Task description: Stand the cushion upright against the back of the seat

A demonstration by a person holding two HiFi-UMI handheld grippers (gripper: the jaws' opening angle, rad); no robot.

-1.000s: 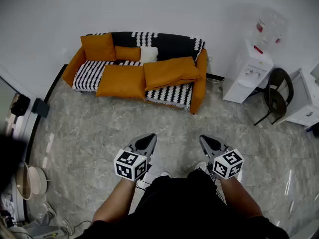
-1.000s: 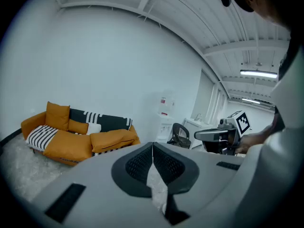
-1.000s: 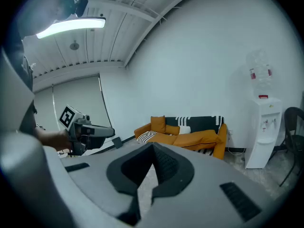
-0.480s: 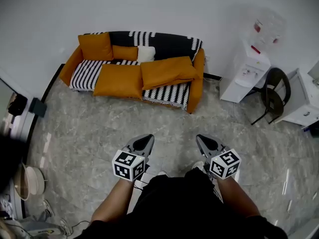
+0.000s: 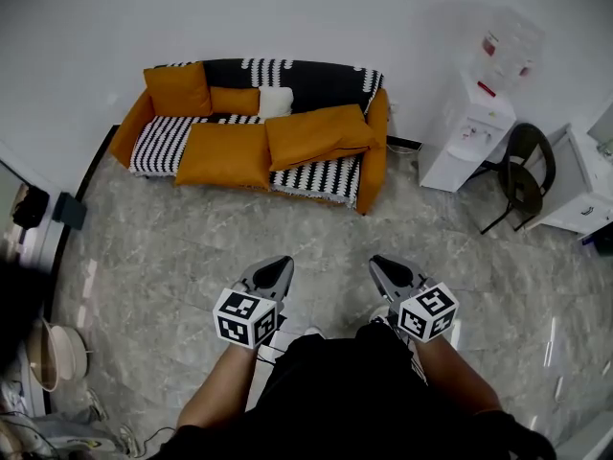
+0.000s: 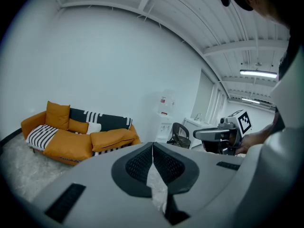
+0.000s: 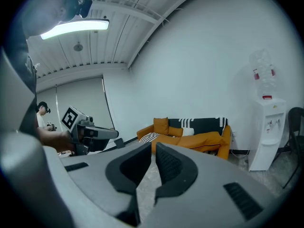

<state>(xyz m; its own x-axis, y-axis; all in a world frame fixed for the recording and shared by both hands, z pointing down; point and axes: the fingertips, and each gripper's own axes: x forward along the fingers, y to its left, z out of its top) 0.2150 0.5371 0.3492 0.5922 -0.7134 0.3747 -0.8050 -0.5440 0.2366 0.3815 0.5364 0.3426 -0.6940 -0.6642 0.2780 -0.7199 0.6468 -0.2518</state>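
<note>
While we stand well back on the grey marbled floor (image 5: 163,247), little has changed since 1 second ago. The sofa has only slid a touch toward the upper left of the head view, so we judge the approach barely begun.

Our left gripper (image 5: 278,262) (image 6: 152,144) hangs over the floor with its jaws pressed together and nothing in them.

Ahead, the orange sofa with a black-and-white striped throw (image 5: 375,156) stands against the white wall. At its back left corner, 1 square orange cushion (image 5: 177,89) already stands upright. A small orange cushion (image 5: 235,100) and a small white cushion (image 5: 275,102) lean along the backrest. 2 large orange cushions lie flat on the seat, 1 at the front left-centre (image 5: 223,155) and 1 toward the right arm (image 5: 316,134). We cannot tell which is meant to be stood up.

Our right gripper (image 5: 381,260) (image 7: 154,145) has just eased its jaws a sliver apart, still all but closed, with nothing between them. The walk-up and the lift remain.
</note>
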